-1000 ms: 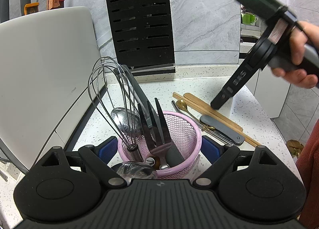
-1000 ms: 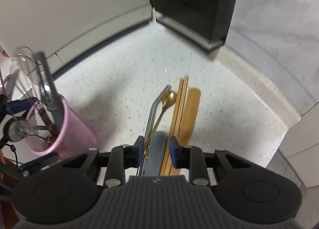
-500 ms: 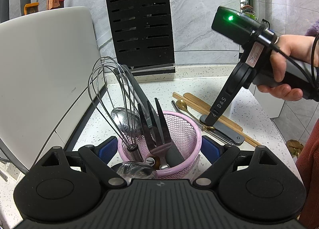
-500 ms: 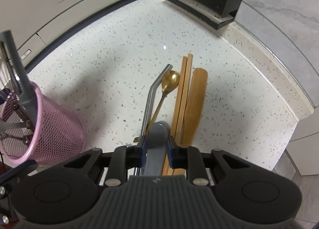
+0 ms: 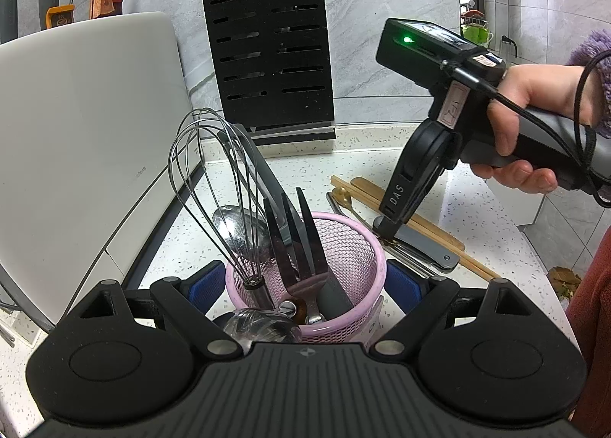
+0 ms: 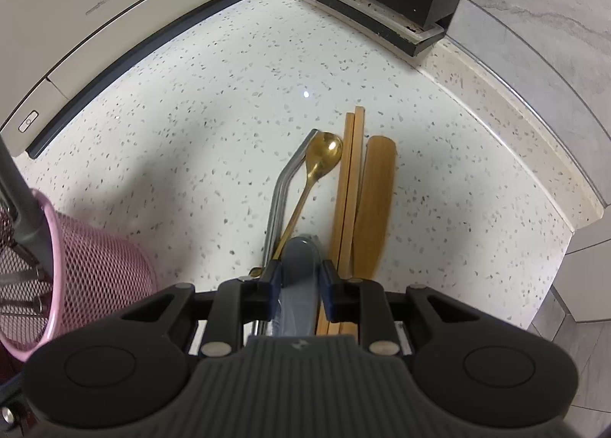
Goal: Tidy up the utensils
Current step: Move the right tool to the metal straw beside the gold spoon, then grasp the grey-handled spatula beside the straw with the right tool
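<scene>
My left gripper [image 5: 305,281] is shut on the pink mesh utensil cup [image 5: 355,247], which holds a wire whisk [image 5: 214,186], a ladle, a dark fork and a grey handle. My right gripper [image 6: 299,279] is down on the counter with its blue pads [image 6: 275,279] shut on a flat grey utensil handle [image 6: 299,262]; it also shows in the left wrist view [image 5: 393,224]. Beside that handle lie a metal straw [image 6: 282,189], a gold spoon [image 6: 322,159], wooden chopsticks [image 6: 349,178] and a wooden paddle [image 6: 376,189]. The pink cup [image 6: 88,262] is at the right wrist view's left edge.
A black knife block [image 5: 269,63] stands at the back of the speckled counter [image 6: 214,113]. A large white appliance [image 5: 84,132] fills the left. Knives and scissors hang on the tiled wall. The counter edge drops off on the right.
My right gripper has come down from above the counter onto the flat grey handle and its pads have closed against it. The left gripper and pink cup have not moved.
</scene>
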`<state>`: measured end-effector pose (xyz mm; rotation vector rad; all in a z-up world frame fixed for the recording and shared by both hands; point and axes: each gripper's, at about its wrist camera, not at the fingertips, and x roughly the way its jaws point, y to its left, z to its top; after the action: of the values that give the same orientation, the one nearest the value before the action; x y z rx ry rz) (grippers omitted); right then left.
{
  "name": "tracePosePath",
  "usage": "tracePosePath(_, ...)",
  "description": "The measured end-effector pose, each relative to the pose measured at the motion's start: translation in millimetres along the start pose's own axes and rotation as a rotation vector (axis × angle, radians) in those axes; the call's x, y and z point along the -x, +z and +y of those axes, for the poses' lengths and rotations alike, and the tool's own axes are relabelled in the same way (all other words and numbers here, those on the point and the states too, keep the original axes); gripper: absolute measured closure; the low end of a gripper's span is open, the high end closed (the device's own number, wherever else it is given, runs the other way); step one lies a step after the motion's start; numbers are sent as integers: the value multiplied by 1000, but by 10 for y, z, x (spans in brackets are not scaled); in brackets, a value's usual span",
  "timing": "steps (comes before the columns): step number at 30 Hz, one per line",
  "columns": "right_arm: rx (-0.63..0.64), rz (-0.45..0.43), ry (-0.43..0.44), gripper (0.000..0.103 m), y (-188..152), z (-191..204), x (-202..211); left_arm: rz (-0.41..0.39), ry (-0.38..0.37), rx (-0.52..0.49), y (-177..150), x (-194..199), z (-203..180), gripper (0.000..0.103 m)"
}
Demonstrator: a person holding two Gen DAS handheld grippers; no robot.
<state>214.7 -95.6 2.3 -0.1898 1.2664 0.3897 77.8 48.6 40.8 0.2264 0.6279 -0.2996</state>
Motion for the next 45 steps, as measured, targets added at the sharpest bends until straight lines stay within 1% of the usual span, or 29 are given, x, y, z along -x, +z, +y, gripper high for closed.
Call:
tracePosePath(5,13,-5,-8,83,21,39,-15,0,0,0,-1,1,-3,0)
tracePosePath(13,29,-71,-15,84,-62,6,96,0,1,0,4,-4,-6,0)
tracePosePath(16,40,-114,-8,84,-119,-12,228,0,0,0,2,-3,-5,0)
tracePosePath(25,91,-284,-4,85,-357,46,675,-1,0,-1,2,-2,-4,0)
tracePosePath(26,99,-303,-7,103,-386,65,714,-1,0,-1,2,-2,-4,0)
tracePosePath(29,111,-353,-11,103,-441,96,805,-1,0,-1,2,-2,-4,0)
tracePosePath(33,115,-344,10,103,-420,93,794,0,0,0,3,-4,-4,0)
tracePosePath(36,127,-301,31,103,-352,90,679,0,-1,-1,2,-2,-3,0)
tracePosePath(39,153,-258,64,93,-255,117,521,0,-2,1,9,-9,-1,0)
tracePosePath(40,169,-254,66,82,-216,137,471,0,-3,1,14,-13,-1,0)
tracePosePath(41,193,-253,68,78,-175,164,421,0,-2,1,15,-13,-3,0)
tracePosePath(42,212,-257,68,78,-134,186,387,0,-1,1,20,-17,-2,0)
tracePosePath(45,274,-253,84,73,26,236,267,1,2,4,27,-19,-13,0)
